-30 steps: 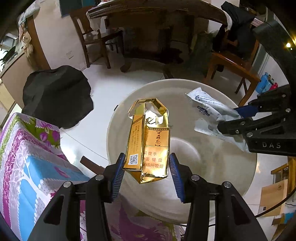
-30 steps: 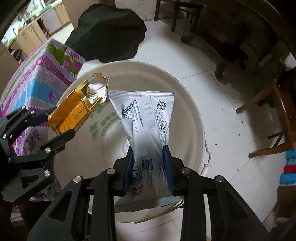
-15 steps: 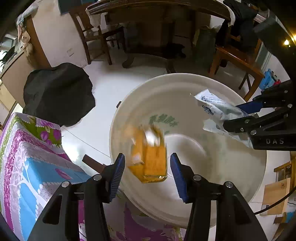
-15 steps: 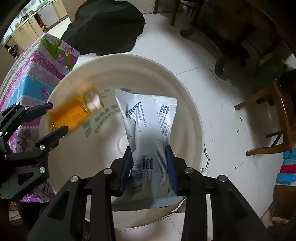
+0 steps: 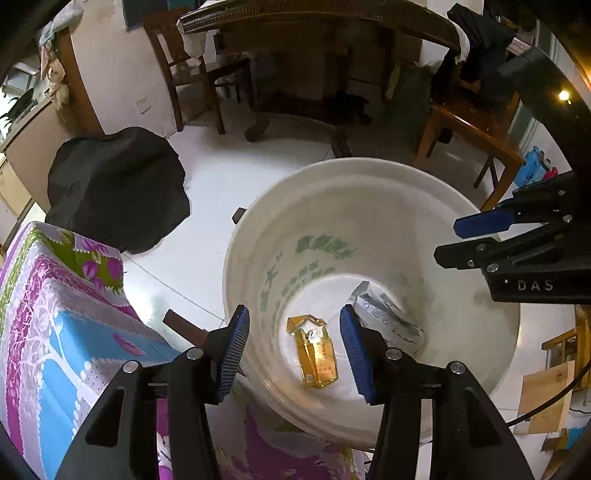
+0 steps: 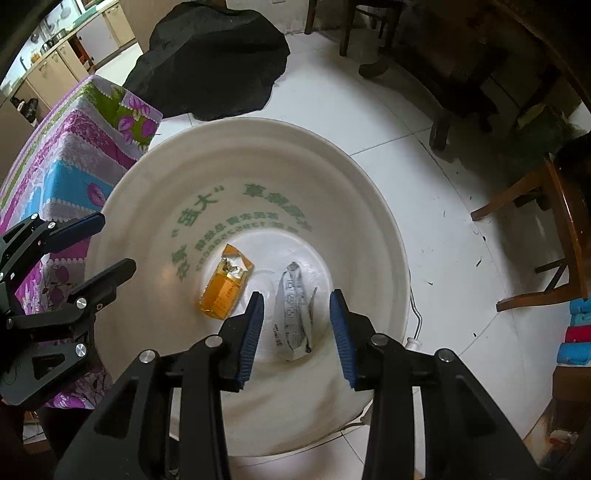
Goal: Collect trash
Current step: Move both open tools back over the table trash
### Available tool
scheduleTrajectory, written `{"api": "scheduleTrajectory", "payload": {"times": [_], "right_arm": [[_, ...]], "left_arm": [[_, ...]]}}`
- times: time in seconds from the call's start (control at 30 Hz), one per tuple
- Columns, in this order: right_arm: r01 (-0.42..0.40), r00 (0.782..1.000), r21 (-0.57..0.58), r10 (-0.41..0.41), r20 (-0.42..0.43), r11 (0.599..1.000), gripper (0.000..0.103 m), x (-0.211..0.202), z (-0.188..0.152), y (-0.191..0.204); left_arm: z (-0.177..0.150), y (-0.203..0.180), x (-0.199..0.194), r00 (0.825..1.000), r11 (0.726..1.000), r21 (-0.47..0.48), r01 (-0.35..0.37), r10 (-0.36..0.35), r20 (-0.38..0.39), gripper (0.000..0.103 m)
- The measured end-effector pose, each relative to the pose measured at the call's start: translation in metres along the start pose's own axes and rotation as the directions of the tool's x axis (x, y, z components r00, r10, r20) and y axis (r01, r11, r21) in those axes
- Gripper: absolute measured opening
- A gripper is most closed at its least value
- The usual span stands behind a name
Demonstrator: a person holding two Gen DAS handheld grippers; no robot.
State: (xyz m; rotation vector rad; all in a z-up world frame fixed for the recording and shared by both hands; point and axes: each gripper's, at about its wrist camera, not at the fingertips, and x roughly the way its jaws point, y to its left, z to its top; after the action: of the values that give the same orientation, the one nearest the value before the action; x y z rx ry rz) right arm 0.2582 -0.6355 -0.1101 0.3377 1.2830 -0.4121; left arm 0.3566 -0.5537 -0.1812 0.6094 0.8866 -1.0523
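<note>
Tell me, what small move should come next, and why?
Probably lift both grippers away from the bucket. The gold pack and the white wrapper already lie on its bottom, and the left gripper and right gripper hang open and empty above them.

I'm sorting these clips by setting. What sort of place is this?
Most likely a home dining or living area: wooden chairs beside a large dark table on a white tiled floor, with kitchen cabinets visible beyond. A white bucket serves as the trash bin.
</note>
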Motion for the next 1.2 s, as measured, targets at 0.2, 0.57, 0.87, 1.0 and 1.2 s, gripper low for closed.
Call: {"api": "scheduleTrajectory", "payload": {"times": [0.2, 0.57, 0.87, 1.0, 1.2], "right_arm": [[0.003, 0.997, -0.003, -0.003, 0.083, 1.000, 0.036, -0.022, -0.009, 0.006], [-0.073, 0.883, -0.003, 0.067, 0.464, 0.997, 0.058, -0.090, -0.060, 0.043], [-0.219, 0.810, -0.128, 0.253, 0.529, 0.967, 0.058, -0.098, -0.082, 0.111], [-0.215, 0.804, -0.224, 0.302, 0.511, 0.951, 0.058, -0.096, -0.091, 0.151], [-0.282, 0.798, -0.368, 0.429, 0.423, 0.886, 0.058, -0.084, -0.092, 0.218]], "left_arm": [[-0.003, -0.002, -0.028, 0.997, 0.999, -0.019, 0.030, -0.028, 0.076, 0.052], [-0.063, 0.006, -0.129, 0.933, 0.995, -0.050, -0.092, 0.103, 0.344, 0.052], [-0.161, 0.051, -0.212, 0.877, 0.956, -0.177, -0.233, 0.285, 0.386, 0.065], [-0.209, 0.087, -0.243, 0.870, 0.925, -0.284, -0.251, 0.344, 0.354, 0.065], [-0.292, 0.135, -0.286, 0.862, 0.881, -0.378, -0.285, 0.408, 0.301, 0.068]]}}
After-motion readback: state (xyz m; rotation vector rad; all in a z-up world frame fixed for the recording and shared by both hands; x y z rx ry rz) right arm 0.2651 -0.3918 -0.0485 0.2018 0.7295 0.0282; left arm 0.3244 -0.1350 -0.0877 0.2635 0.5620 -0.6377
